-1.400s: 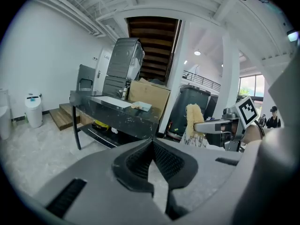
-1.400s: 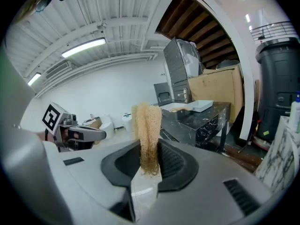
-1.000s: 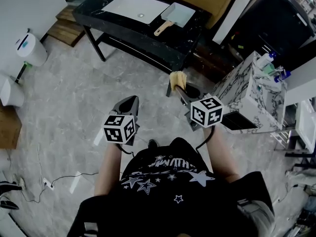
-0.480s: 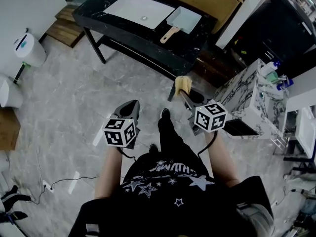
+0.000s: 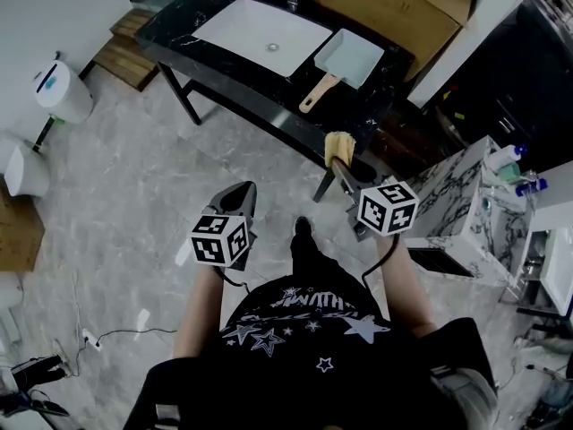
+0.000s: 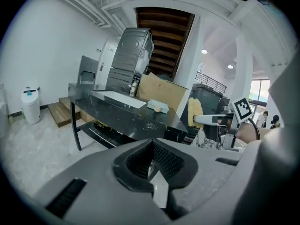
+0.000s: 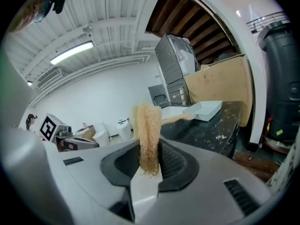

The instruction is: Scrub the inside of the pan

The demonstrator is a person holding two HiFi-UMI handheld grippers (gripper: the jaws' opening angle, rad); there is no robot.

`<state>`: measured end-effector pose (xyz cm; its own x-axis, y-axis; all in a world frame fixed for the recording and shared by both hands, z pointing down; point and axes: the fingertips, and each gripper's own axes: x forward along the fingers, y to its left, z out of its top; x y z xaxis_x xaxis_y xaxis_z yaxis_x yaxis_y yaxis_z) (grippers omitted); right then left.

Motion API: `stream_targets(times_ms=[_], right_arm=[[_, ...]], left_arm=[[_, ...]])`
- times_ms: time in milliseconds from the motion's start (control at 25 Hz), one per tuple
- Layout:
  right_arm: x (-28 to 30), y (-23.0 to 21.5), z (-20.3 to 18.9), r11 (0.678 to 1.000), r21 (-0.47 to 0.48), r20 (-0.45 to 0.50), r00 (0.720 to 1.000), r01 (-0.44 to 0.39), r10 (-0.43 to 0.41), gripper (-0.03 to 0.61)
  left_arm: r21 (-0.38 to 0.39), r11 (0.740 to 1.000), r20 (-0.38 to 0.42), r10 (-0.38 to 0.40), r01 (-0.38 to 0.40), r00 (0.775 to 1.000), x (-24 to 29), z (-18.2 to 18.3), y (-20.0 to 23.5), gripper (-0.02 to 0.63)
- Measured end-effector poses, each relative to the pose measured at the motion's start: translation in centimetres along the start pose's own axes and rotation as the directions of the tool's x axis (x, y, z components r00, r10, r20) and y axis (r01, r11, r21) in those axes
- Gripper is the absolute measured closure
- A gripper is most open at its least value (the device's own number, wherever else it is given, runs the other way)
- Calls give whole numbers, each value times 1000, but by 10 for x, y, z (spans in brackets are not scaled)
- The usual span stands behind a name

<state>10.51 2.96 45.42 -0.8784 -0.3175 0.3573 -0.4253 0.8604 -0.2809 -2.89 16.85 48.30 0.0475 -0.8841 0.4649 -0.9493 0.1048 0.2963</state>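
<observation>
A pale square pan (image 5: 351,57) with a wooden handle (image 5: 318,95) lies on the black marble table (image 5: 224,65), to the right of a white basin (image 5: 262,36). My right gripper (image 5: 341,163) is shut on a yellow scrub sponge (image 5: 339,144), held in the air short of the table's near edge. The right gripper view shows the sponge (image 7: 147,135) upright between the jaws, with the pan (image 7: 204,109) beyond it. My left gripper (image 5: 235,193) hangs over the floor, shut with nothing in it (image 6: 152,161). From it the pan (image 6: 157,107) shows far off.
A white bin (image 5: 61,90) and wooden steps (image 5: 121,50) stand at the left. A cardboard box (image 5: 394,3) sits behind the table. A marble-patterned cabinet (image 5: 466,206) with bottles (image 5: 515,170) stands at the right. A cable (image 5: 107,330) trails on the grey floor.
The person has stepped toward the table, so the table and pan sit lower and nearer in view. Both grippers keep their pose; the sponge stays held.
</observation>
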Motion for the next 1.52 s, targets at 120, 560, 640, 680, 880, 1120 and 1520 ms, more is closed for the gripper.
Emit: stream_targets(times_ms=[120, 560, 640, 680, 880, 1120, 1520], right_arm=[[16, -29, 18, 1000, 4, 0, 1000, 13, -13, 489], [60, -108, 68, 999, 28, 21, 1000, 17, -17, 489], [68, -119, 76, 1000, 29, 32, 999, 11, -12, 488], [71, -124, 80, 1000, 29, 35, 999, 9, -10, 489], [85, -149, 93, 999, 37, 40, 999, 7, -9, 488], [97, -175, 98, 997, 77, 56, 998, 10, -15, 488], [114, -188, 97, 991, 125, 53, 997, 55, -62, 488]], left_arm=[[-3, 1000, 2, -1, 1, 1000, 29, 22, 5, 606], [41, 999, 4, 6, -6, 1000, 108, 88, 7, 606], [50, 999, 9, 14, -14, 1000, 118, 99, 10, 606], [54, 998, 14, 19, -19, 1000, 123, 105, 11, 606], [65, 997, 27, 31, -33, 999, 149, 128, 15, 606], [78, 996, 10, 44, -45, 999, 173, 136, 19, 606], [103, 995, -26, 15, -12, 1000, 192, 150, 35, 606]])
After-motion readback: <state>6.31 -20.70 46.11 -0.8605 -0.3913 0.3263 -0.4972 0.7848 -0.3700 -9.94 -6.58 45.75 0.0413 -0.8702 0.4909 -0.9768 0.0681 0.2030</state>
